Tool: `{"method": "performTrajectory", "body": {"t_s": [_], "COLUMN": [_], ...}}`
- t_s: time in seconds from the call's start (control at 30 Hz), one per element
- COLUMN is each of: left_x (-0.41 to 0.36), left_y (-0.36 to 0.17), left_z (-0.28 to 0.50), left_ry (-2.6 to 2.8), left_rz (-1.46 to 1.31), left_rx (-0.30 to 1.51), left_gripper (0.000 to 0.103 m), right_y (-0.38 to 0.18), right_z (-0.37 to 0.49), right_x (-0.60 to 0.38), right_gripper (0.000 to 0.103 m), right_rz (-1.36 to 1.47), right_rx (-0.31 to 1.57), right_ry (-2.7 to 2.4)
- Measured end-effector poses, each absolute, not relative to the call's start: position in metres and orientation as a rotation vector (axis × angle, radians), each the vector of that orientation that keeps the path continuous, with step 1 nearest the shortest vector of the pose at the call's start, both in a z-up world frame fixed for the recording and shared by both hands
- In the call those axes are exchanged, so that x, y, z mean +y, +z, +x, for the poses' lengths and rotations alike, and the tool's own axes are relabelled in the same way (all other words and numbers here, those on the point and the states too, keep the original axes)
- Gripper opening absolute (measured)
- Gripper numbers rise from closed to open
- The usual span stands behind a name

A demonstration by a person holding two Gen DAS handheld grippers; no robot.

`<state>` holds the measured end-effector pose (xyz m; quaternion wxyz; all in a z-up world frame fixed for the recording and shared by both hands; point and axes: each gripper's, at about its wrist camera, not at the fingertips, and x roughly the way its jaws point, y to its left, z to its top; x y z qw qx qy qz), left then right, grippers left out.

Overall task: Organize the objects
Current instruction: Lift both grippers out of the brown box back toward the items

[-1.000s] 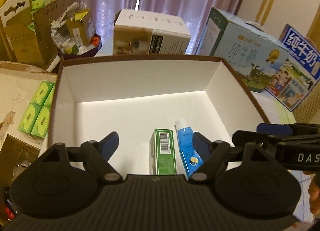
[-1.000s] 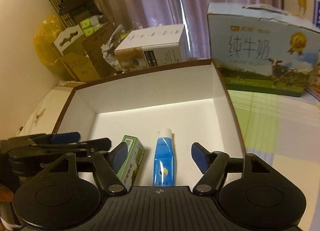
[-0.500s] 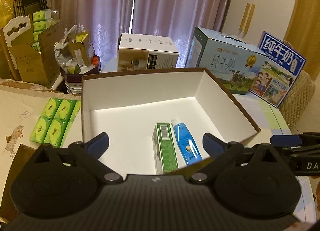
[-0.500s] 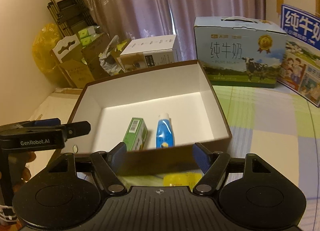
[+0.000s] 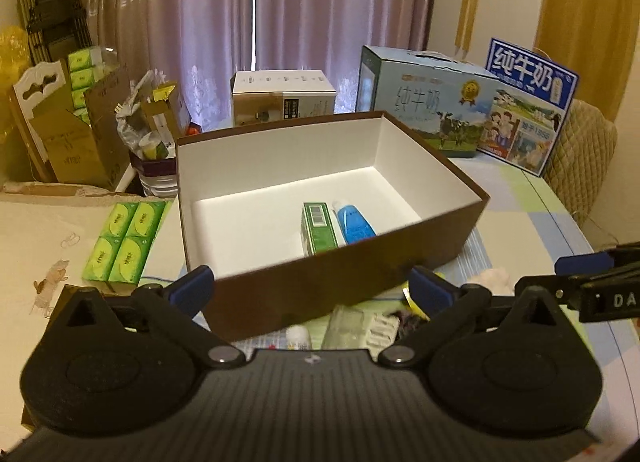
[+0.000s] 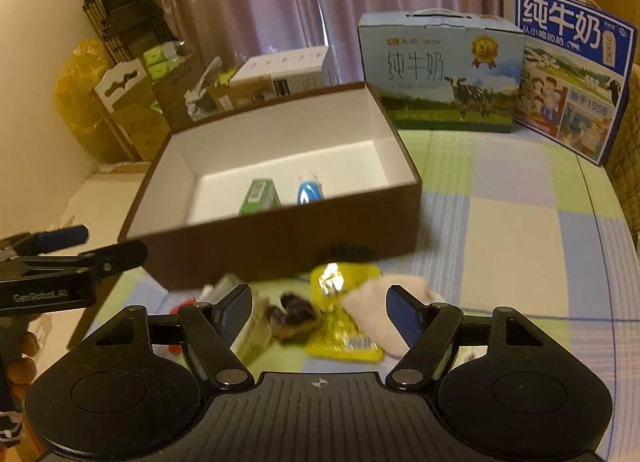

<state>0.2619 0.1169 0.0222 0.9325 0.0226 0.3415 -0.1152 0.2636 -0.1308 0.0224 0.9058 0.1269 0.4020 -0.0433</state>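
A brown open box (image 5: 348, 282) (image 6: 280, 238) with a white inside holds a green carton (image 5: 318, 226) (image 6: 259, 196) and a blue tube (image 5: 354, 222) (image 6: 307, 192) side by side. In front of the box lie a yellow packet (image 6: 340, 314), a dark small thing (image 6: 294, 314), a pale cloth (image 6: 380, 310) and a clear blister pack (image 5: 356, 328). My left gripper (image 5: 312, 290) is open and empty before the box's near wall. My right gripper (image 6: 320, 308) is open and empty above the loose items.
Two milk cartons (image 6: 440, 70) (image 6: 572, 70) stand at the back right, a white box (image 5: 282, 96) behind the brown box. Green tissue packs (image 5: 124, 240) lie left. Cardboard boxes and clutter (image 5: 80, 118) fill the back left. The checked tablecloth (image 6: 520, 222) spreads right.
Both grippers have pulled back and away from the box's inside to in front of its near wall. The loose items in front of the box have come into view.
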Motion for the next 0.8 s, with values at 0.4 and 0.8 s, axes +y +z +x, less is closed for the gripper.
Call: {"method": "performTrajectory", "body": {"t_s": [0.4, 0.8], "left_x": [0.100, 0.082], "left_y": [0.028, 0.015], "left_z": [0.214, 0.185], "left_ry": [-0.186, -0.103], "left_rz": [0.006, -0.022], "left_rx": [0.729, 0.834], "left_gripper": [0.102, 0.101], "right_y": [0.015, -0.006], "right_z": [0.216, 0.179], "right_x": [-0.153, -0.176], "right_gripper": [0.071, 0.071], "right_rz": [0.291, 0.328], "right_rx": [0.814, 0.876], "right_ry": [-0.056, -0.034]}}
